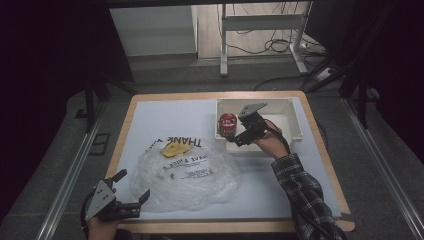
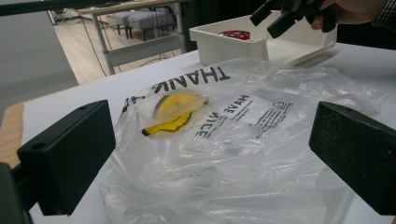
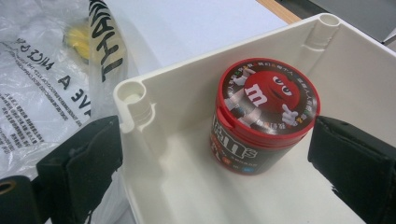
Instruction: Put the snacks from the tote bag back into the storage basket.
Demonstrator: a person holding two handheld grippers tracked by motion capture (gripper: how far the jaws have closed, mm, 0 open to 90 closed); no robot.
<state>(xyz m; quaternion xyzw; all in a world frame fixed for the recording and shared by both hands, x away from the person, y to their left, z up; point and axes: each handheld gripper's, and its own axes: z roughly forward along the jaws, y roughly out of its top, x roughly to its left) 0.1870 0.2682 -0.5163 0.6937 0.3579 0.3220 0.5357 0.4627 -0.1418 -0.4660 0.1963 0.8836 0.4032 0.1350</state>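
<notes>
right gripper [image 1: 235, 139] wide open, holding nothing | reaching for round red plastic candy tub [image 3: 264, 114] in white plastic bin [image 3: 187, 93] | I reckon it's light, rigid, slick | I'd clamp the sides below the lid

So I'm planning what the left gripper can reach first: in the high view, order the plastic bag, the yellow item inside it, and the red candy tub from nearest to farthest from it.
From the left gripper:
1. Plastic bag, right beside its jaws at the near edge.
2. Yellow item, inside the bag, toward its far side.
3. Red candy tub, in the white bin at the far right.
</notes>
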